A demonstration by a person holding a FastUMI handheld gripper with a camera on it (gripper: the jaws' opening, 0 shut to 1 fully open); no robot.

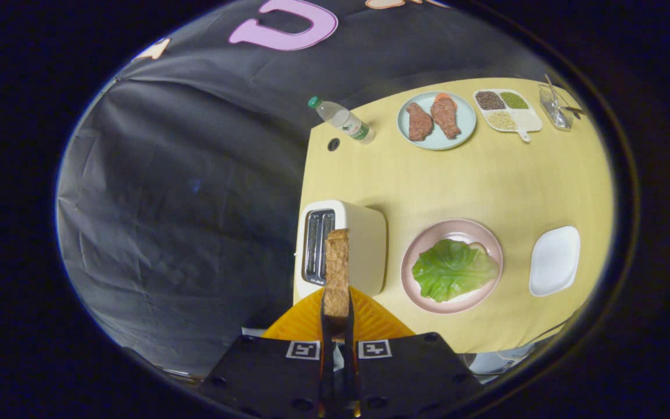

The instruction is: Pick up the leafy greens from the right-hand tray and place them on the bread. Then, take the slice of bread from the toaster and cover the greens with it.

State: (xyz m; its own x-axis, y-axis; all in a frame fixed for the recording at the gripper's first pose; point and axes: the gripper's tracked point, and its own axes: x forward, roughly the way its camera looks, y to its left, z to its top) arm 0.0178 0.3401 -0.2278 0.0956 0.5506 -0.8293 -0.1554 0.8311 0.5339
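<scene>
Already on step two: tool [337, 311] clamped edge-on around bread slice [337, 270], held above toaster [344, 247]. Greens [453, 269] lying on bread on pink plate [413, 256], just right of toaster. Next, probably: carry right, turn slice flat, lower over greens.

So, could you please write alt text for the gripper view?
The gripper is shut on a slice of bread, held edge-on above the toaster. Beside the toaster, leafy greens lie on a pink plate, next to a white tray.
</scene>
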